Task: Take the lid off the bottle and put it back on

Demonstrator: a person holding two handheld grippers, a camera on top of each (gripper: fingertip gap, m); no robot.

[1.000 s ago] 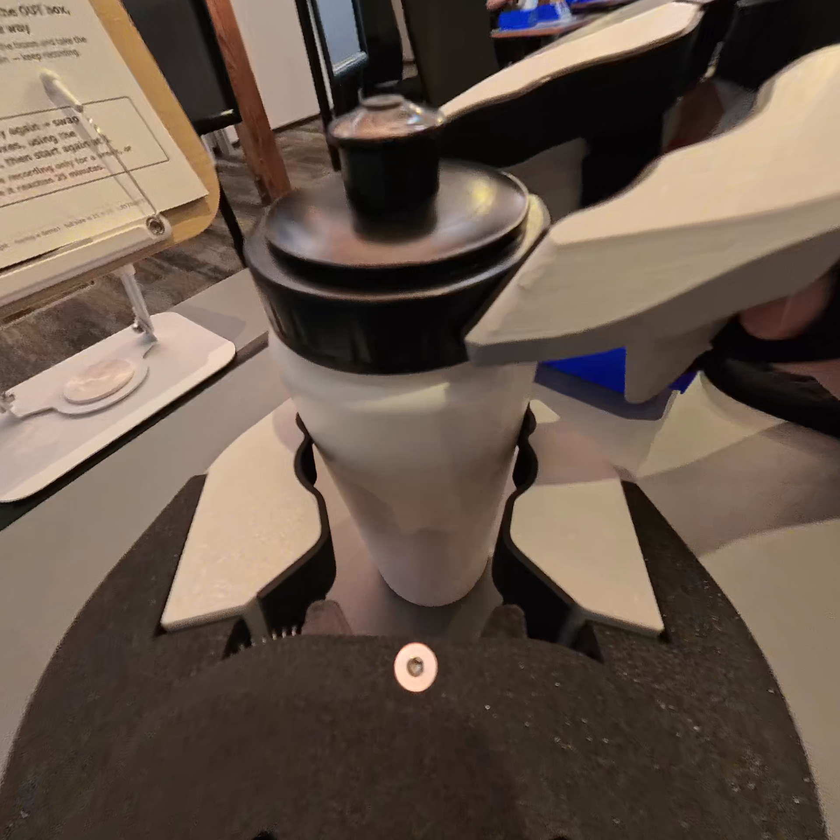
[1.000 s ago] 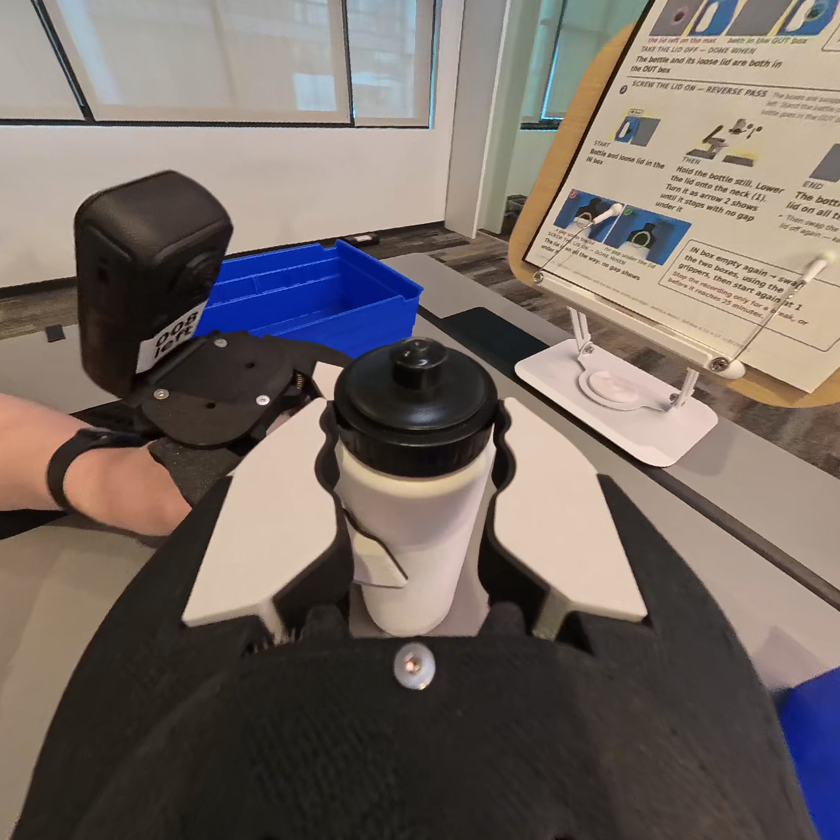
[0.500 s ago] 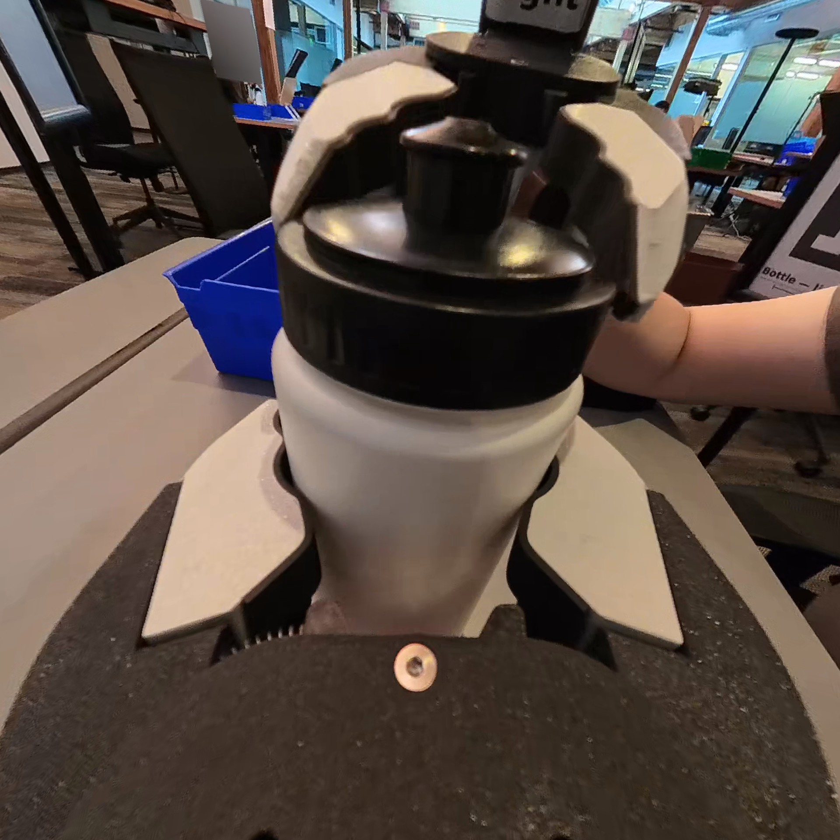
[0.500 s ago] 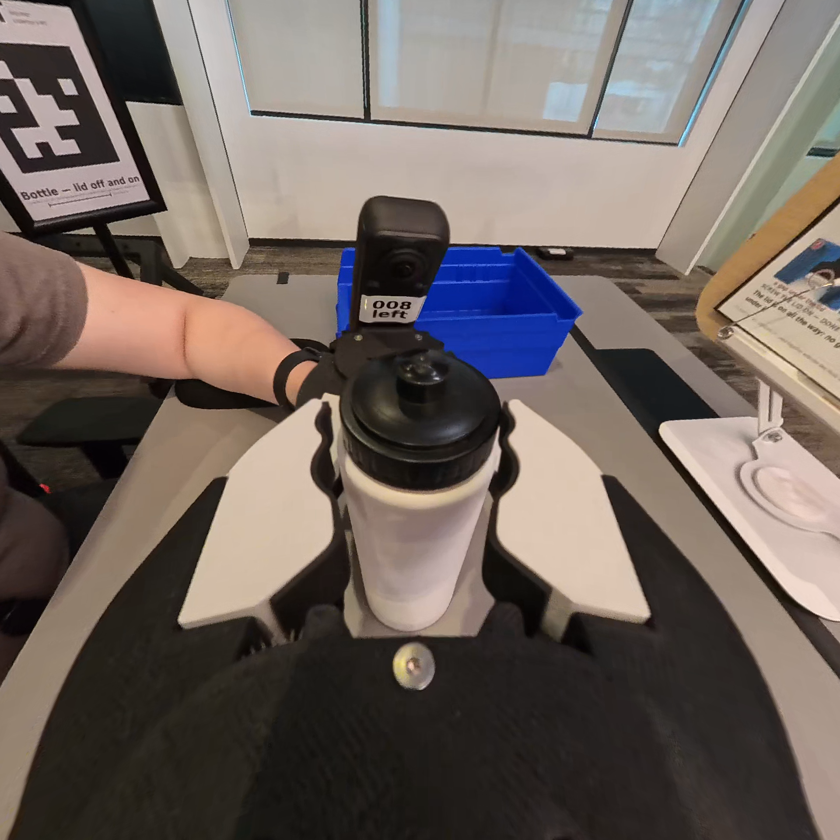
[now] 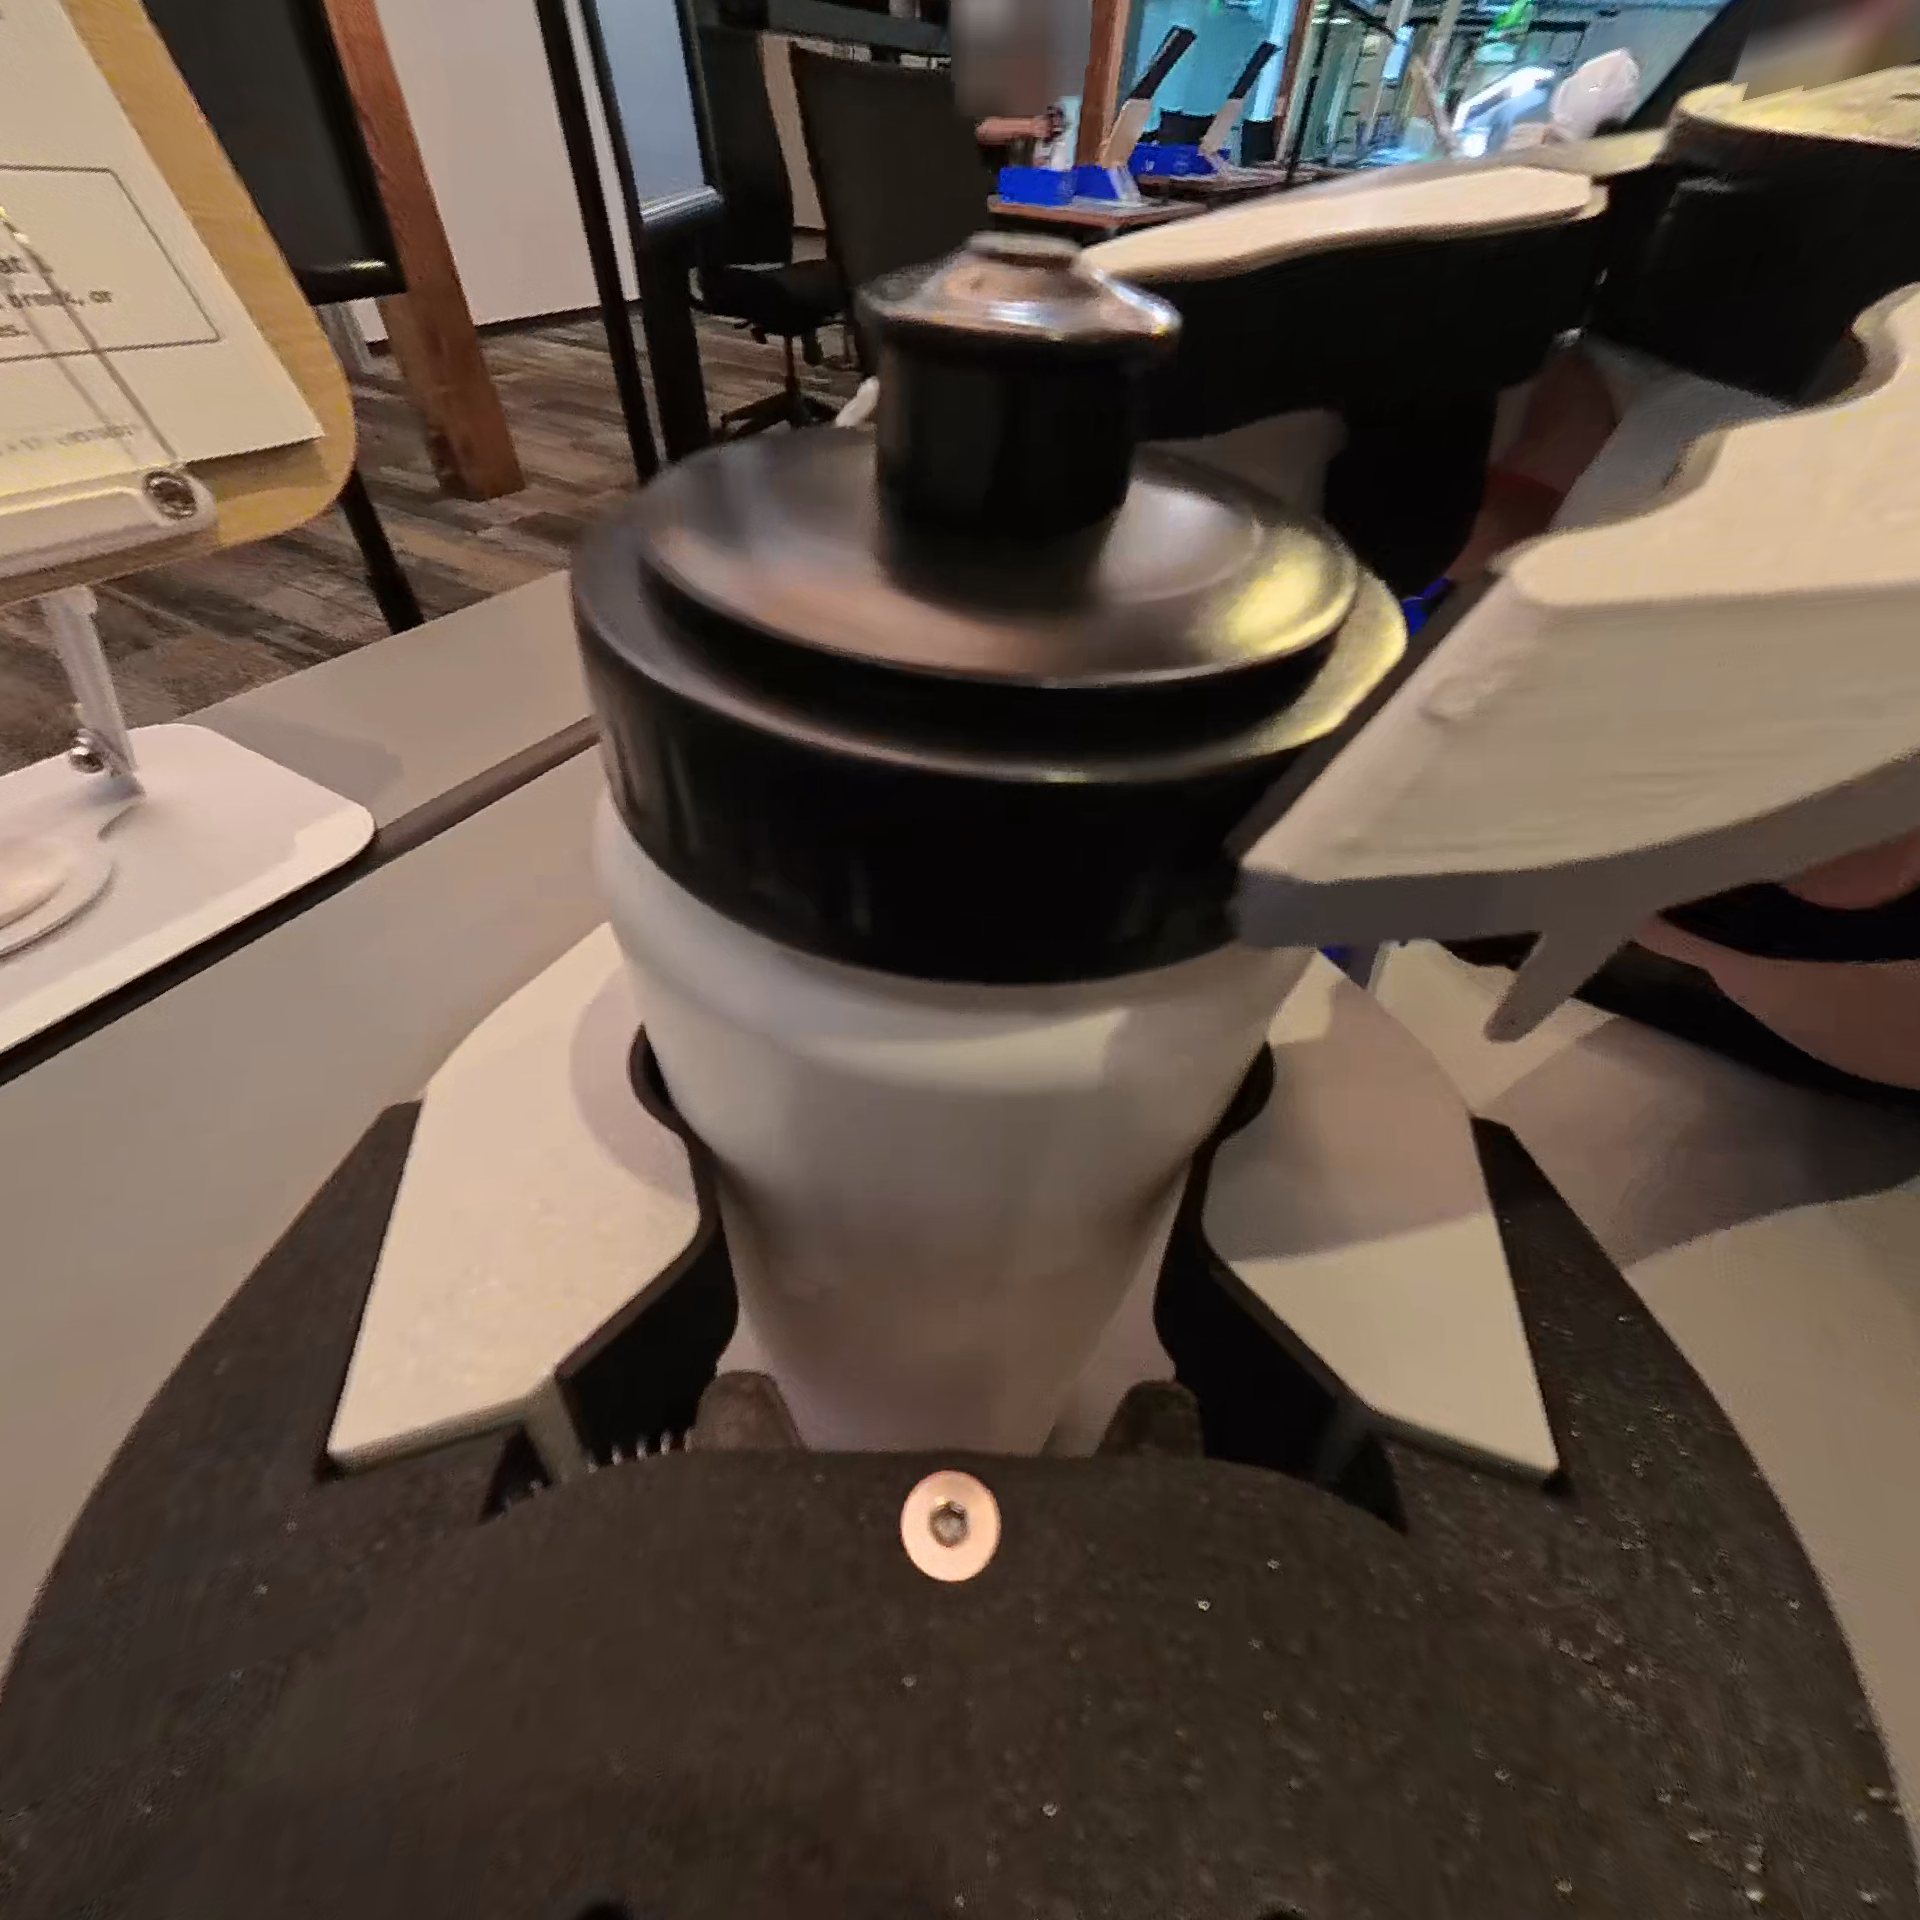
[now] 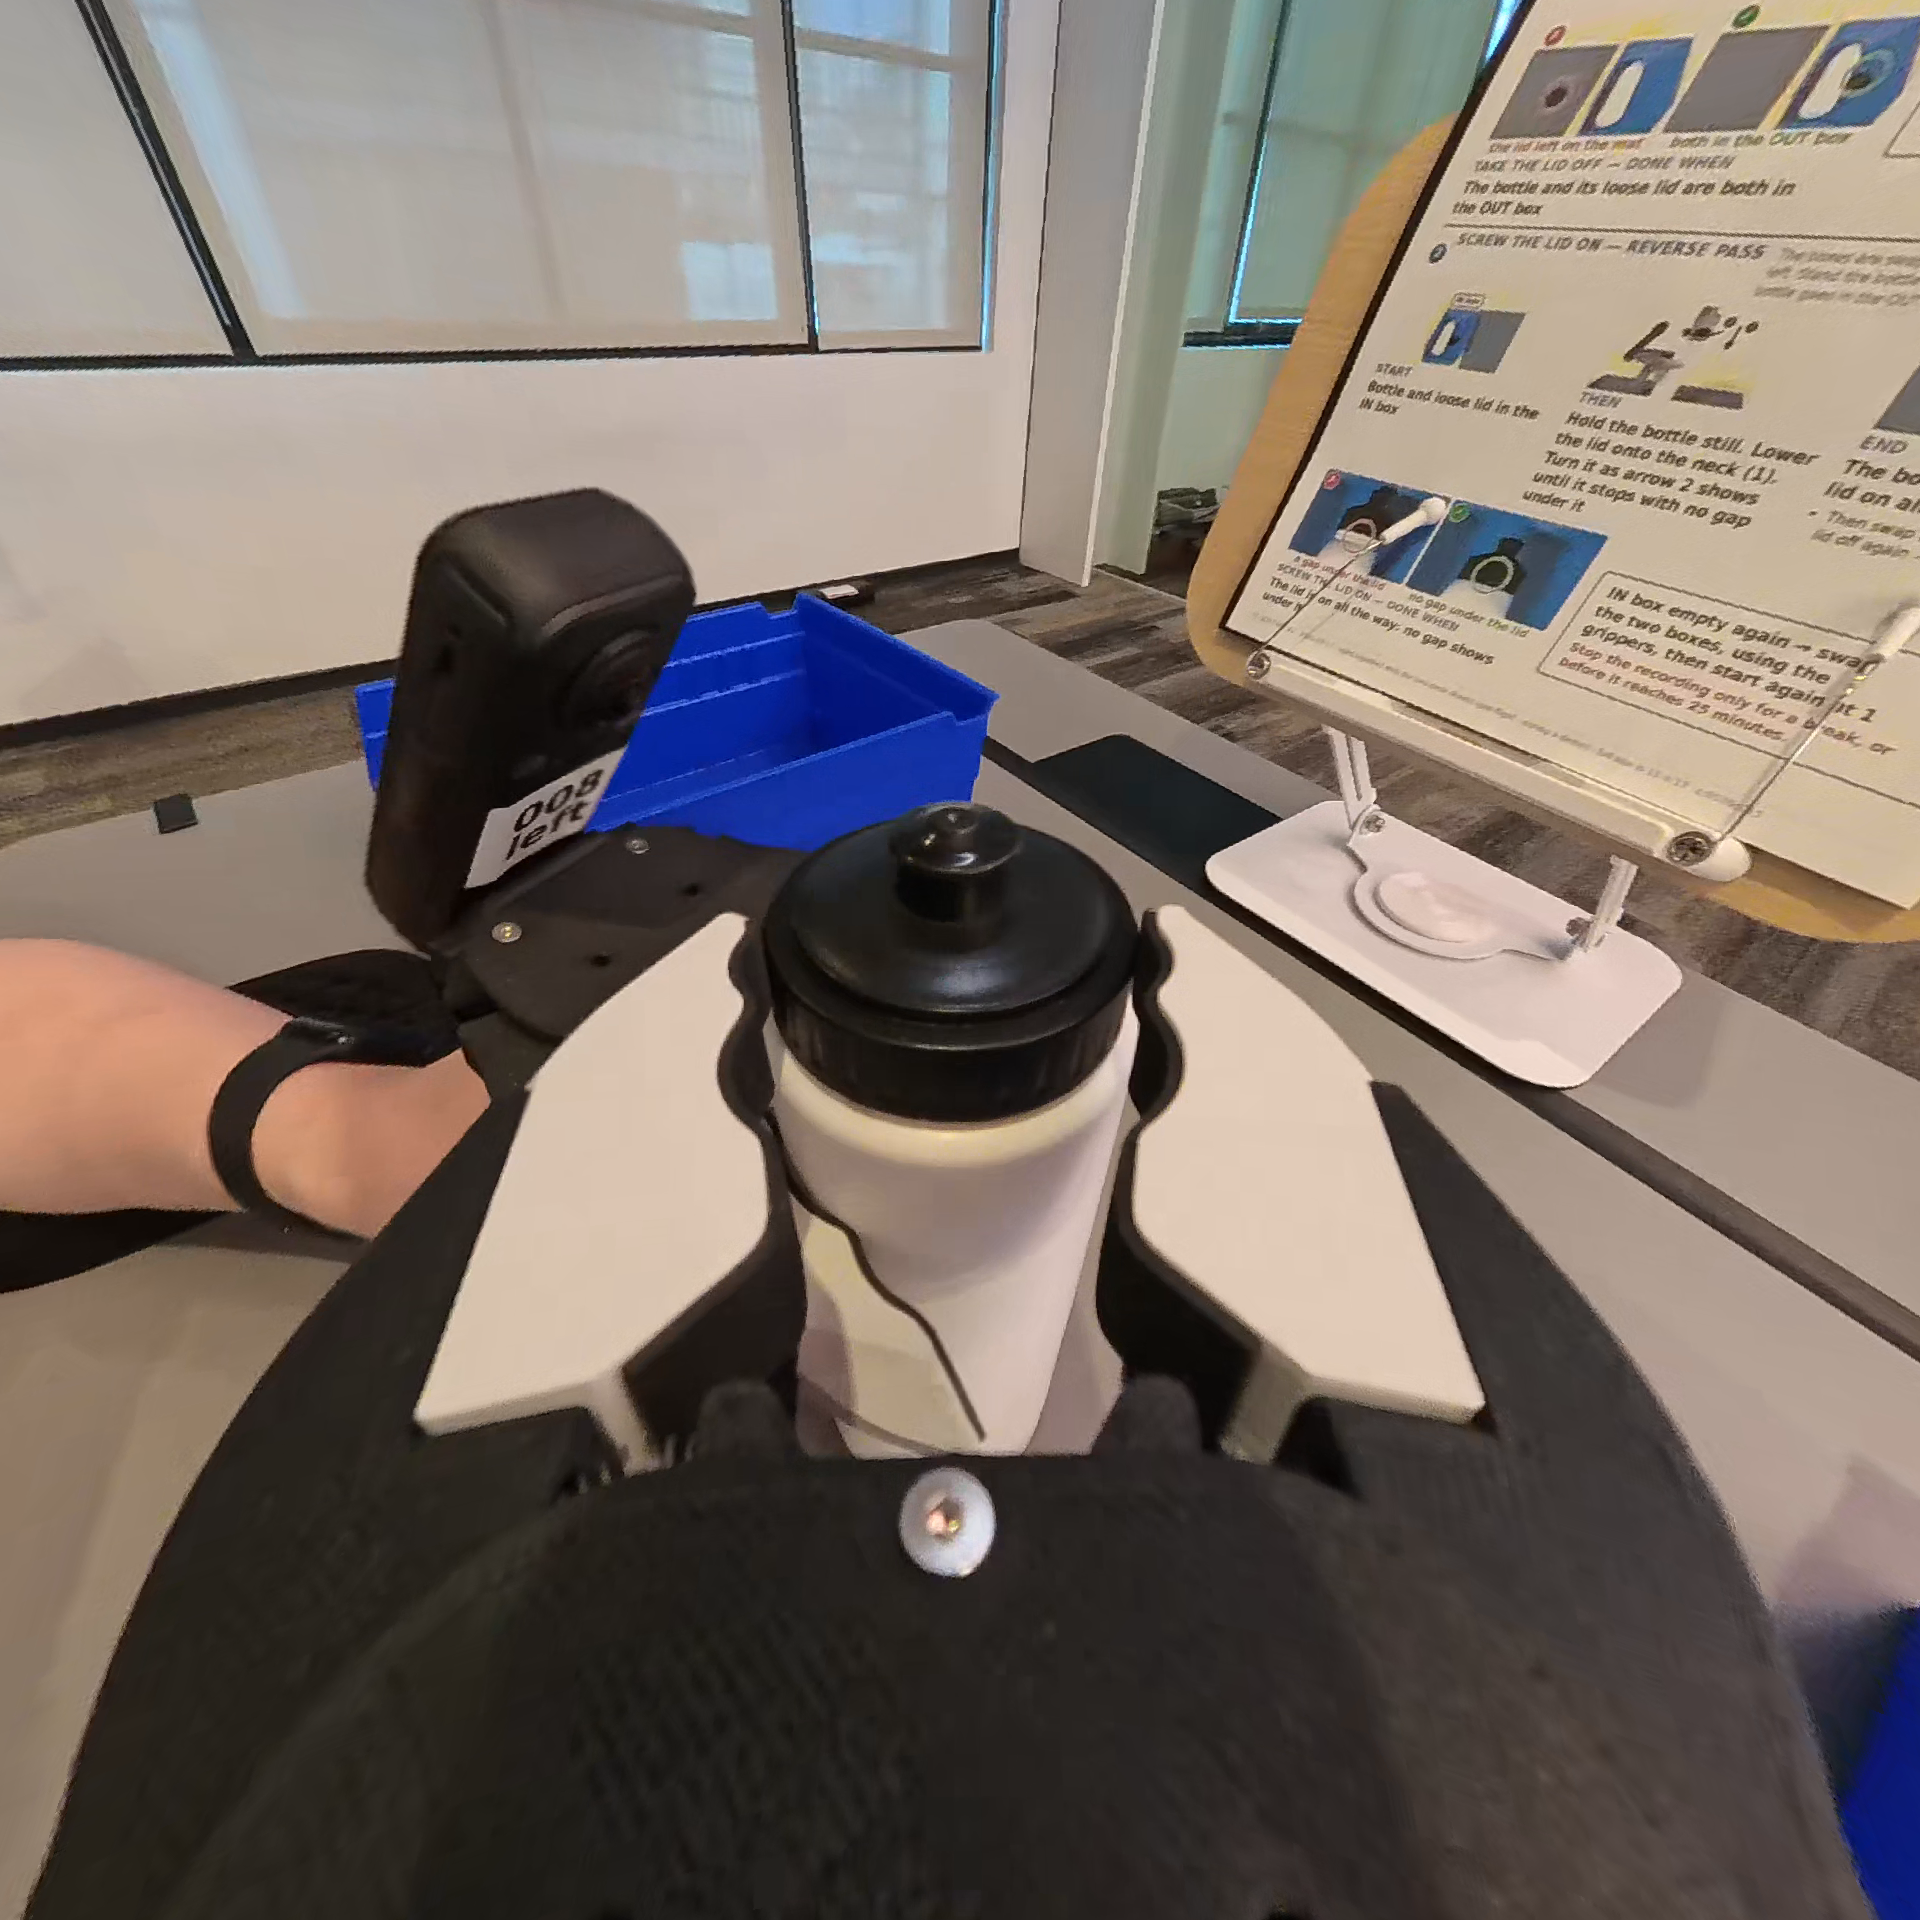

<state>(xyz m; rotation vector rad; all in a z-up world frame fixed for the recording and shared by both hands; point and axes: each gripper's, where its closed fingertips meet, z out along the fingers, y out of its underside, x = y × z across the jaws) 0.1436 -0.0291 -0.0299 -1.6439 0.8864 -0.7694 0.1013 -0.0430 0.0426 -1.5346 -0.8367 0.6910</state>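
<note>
A white bottle (image 5: 935,1164) with a black lid (image 5: 935,821) stands upright between my grippers. My left gripper (image 5: 951,1070) is open. Its fingers (image 5: 520,1247) flank the bottle's body low down and are spread wide. My right gripper (image 6: 951,966) is shut on the lid (image 6: 951,977), one pad on each side of its ribbed rim. In the left wrist view the right gripper's fingers (image 5: 1558,727) reach the lid from the right. The bottle's body (image 6: 935,1226) runs down between the right fingers. The left gripper's camera housing (image 6: 530,707) shows to the left, and its fingertips are hidden there.
A blue bin (image 6: 810,727) sits on the grey table (image 6: 1766,1195) behind the bottle. A white stand (image 6: 1455,935) with an instruction board is at the right. A person's arm (image 6: 125,1081) lies at the left.
My left fingers have spread wider around the bottle's body. Both grippers swung round the bottle and back again. My right gripper has stayed on the lid.
</note>
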